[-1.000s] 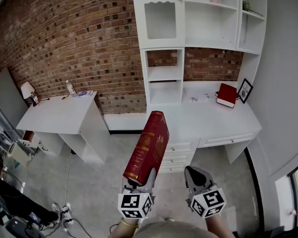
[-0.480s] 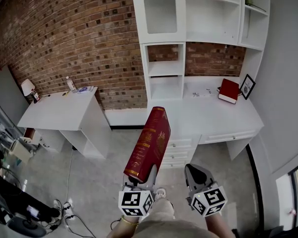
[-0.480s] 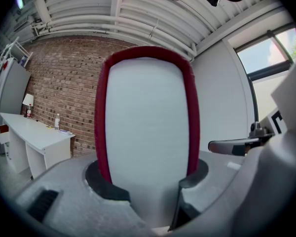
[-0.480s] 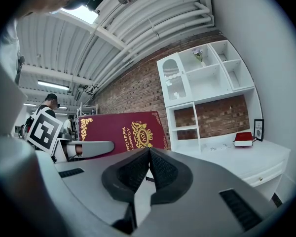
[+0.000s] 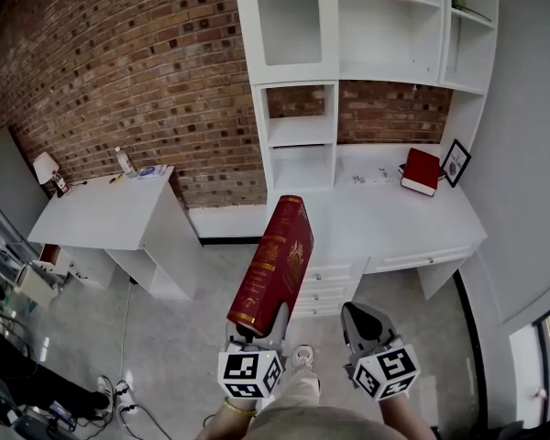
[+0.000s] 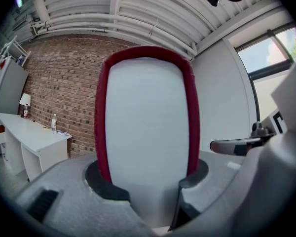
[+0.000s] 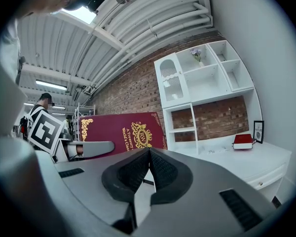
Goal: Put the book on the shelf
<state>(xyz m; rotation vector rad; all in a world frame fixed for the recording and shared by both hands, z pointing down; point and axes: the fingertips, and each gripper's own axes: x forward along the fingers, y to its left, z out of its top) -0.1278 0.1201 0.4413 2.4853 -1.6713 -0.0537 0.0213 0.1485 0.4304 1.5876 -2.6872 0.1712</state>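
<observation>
A thick dark-red book [image 5: 273, 264] with gold print stands up out of my left gripper [image 5: 259, 330], which is shut on its lower end. In the left gripper view the book's white page block [image 6: 145, 127] fills the space between the jaws, both pads pressing on the red covers. My right gripper [image 5: 362, 326] hangs beside it on the right, shut and empty; the right gripper view shows its pads [image 7: 149, 169] meeting and the book's cover [image 7: 121, 132] to the left. The white shelf unit [image 5: 298, 126] stands ahead against the brick wall.
A white desk [image 5: 394, 214] with drawers runs under the shelves, carrying a second red book [image 5: 421, 170], some papers and a framed picture [image 5: 455, 163]. A separate white table [image 5: 110, 211] with a lamp and a bottle stands at the left. A person's shoe shows near my grippers.
The view has shifted a little; the shelf unit and desk sit slightly lower and nearer in the frame. The book stays upright in my left gripper, and both grippers keep their places.
</observation>
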